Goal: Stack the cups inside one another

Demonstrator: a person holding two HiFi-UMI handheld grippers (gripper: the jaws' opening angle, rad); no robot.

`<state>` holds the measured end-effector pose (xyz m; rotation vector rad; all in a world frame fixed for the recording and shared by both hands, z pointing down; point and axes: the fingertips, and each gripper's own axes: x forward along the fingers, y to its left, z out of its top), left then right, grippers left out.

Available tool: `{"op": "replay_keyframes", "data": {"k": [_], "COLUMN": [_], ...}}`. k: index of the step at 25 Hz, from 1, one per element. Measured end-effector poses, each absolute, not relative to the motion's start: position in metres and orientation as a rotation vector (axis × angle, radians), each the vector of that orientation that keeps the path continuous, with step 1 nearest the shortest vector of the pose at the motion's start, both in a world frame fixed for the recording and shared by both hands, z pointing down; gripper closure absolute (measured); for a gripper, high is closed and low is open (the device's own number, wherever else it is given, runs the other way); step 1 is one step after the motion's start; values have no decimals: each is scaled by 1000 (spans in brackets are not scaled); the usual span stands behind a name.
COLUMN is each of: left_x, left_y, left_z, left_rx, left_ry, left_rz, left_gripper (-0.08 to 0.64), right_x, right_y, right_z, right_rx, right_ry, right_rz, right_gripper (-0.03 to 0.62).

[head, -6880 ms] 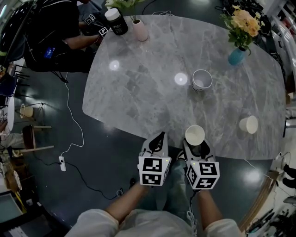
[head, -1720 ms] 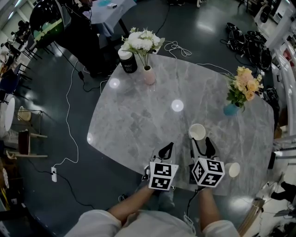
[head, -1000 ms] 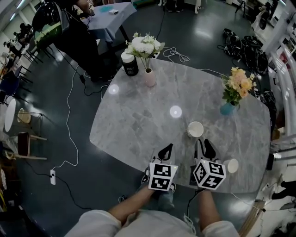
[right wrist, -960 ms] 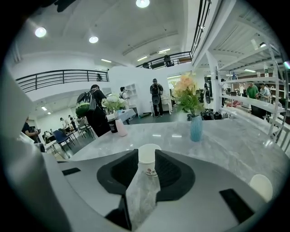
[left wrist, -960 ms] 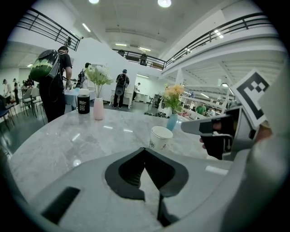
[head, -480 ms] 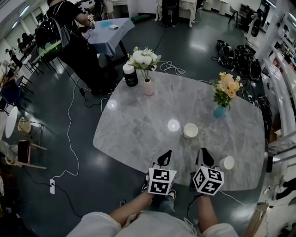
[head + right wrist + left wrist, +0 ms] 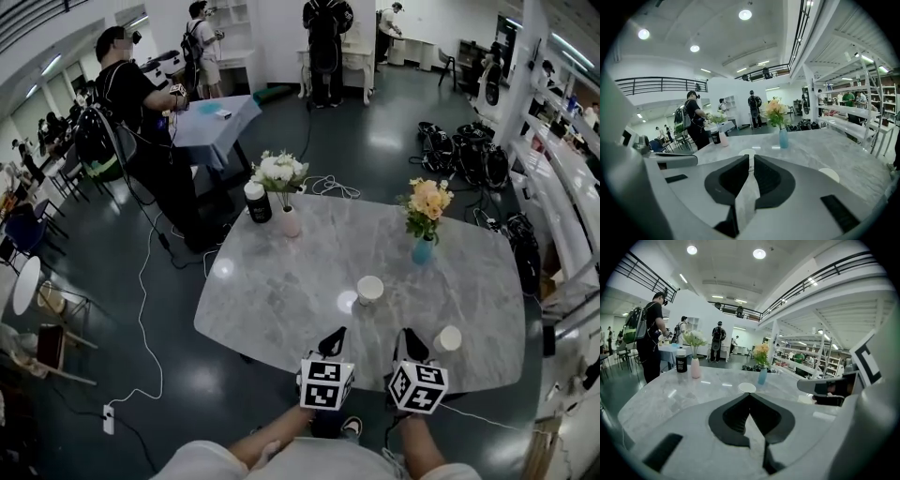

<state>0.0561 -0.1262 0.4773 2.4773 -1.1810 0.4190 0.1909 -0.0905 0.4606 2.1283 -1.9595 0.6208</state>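
A white cup [image 7: 370,289] stands upright near the middle of the marble table [image 7: 281,291]. A second white cup [image 7: 448,338] stands by the near right edge. My left gripper [image 7: 332,336] and right gripper [image 7: 412,336] hover side by side over the near edge, short of both cups. In the left gripper view the left gripper [image 7: 750,395] is shut and empty, with the middle cup [image 7: 746,387] beyond its tips. In the right gripper view the right gripper [image 7: 751,160] is shut on nothing. The middle cup [image 7: 746,152] lies straight ahead and the other cup [image 7: 828,174] to the right.
A blue vase of orange flowers [image 7: 424,248] stands at the back right of the table. A pink vase of white flowers [image 7: 289,223] and a black canister [image 7: 256,202] stand at the back left. People stand around a blue-covered table [image 7: 206,117] behind. Cables lie on the floor.
Both grippers have drawn back from the middle cup toward the near table edge. The right jaws have closed. The head view has lifted and shows more of the room.
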Motion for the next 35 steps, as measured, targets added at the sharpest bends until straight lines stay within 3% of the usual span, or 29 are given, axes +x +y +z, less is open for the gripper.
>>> {"op": "replay_keyframes", "data": {"k": [35], "left_x": [99], "left_y": [-98], "left_z": [471], "left_rx": [2523], "left_ry": [-1051], "left_rz": [385], "left_gripper": [565], "right_x": [221], "right_y": [-49], "right_z": [456], "right_rx": [2199], "right_ry": [-1908], "right_rz": [610], "right_gripper": [560]}}
